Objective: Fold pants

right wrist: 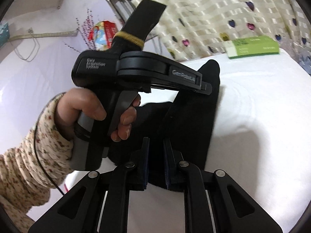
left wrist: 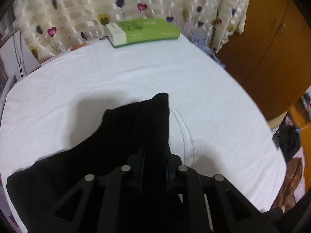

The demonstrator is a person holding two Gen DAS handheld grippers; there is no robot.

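Near the front edge of the bed [left wrist: 213,97], the pants [left wrist: 120,136] hang lifted as a dark fold, partly draped on the white sheet. L gripper [left wrist: 153,155] is clamped on the pants; in the right wrist view its tip bites the cloth near the upper edge. R gripper [right wrist: 156,155] is also clamped on the pants, cloth filling the gap between its fingers [right wrist: 145,161].

Risks, as judged from these views:
- Slip: both grips look close to the cloth edge. If you pull the two tools apart too hard, fabric may creep out of one.
- Skewed fold: the grip pts sit at unequal heights, so the fold line may land crooked unless you level them first.
- Bunching: the loose part on the sheet may drag and wrinkle if you move sideways w/o lifting.
- Collision: the L tool body sits very near the R gripper; keep clearance.

Readable text: L tool body reads "GenRobot" and "Data Acquisition System". Green box [right wrist: 252,46] at the far edge carries print, too blurred to read.
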